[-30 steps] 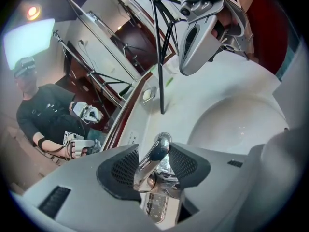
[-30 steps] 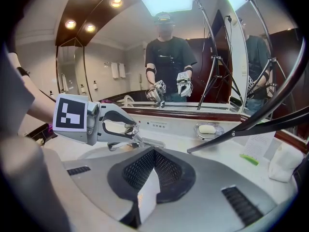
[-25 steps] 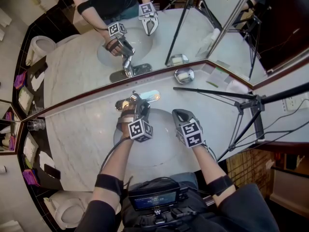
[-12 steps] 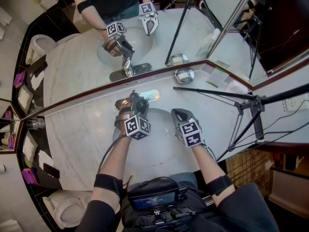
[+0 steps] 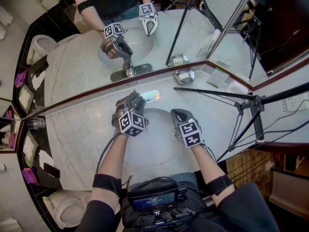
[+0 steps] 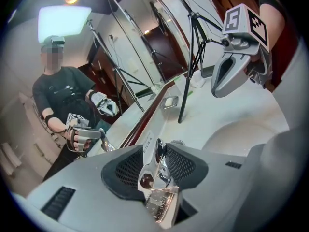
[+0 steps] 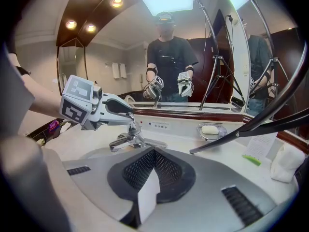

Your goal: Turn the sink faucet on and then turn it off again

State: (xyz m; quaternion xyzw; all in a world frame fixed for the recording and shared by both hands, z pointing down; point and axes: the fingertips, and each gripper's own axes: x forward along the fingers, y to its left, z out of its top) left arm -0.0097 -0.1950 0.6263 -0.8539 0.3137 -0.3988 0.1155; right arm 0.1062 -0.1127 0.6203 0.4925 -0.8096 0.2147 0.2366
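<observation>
The faucet lever (image 6: pixel 158 154), at twelve o'clock of the sink basin (image 5: pixel 154 146) in the marble tabletop (image 5: pixel 77 134), is gripped by the left tongs (image 5: pixel 132 101). The right tongs (image 5: pixel 177 115) are closed and empty, at three o'clock. No water is seen: turning on seems unfinished, turning off undone.
</observation>
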